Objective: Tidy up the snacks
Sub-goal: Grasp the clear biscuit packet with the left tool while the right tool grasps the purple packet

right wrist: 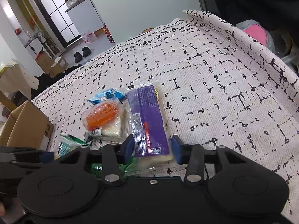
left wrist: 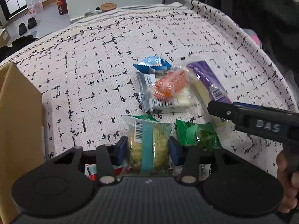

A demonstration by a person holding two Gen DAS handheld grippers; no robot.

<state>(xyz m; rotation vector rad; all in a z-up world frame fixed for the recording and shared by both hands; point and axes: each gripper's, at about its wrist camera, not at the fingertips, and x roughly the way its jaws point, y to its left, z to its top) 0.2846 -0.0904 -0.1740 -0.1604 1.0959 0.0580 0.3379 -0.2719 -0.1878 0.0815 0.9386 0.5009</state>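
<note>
Both views are fisheye, each mounted just behind its tool and looking forward and steeply down along the fingers at close range. The left view faces the worktop [left wrist: 130, 43] with the cardboard box [left wrist: 18, 121] at its left edge. Both share the snack pile, the purple packet [left wrist: 211, 82] [right wrist: 149, 115] and the doorway beyond.

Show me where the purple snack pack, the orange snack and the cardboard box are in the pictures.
purple snack pack [right wrist: 149, 119]: right wrist view, middle of its purple label.
orange snack [right wrist: 101, 114]: right wrist view, centre of the orange part.
cardboard box [left wrist: 18, 121]: left wrist view, its brown side wall.
</note>
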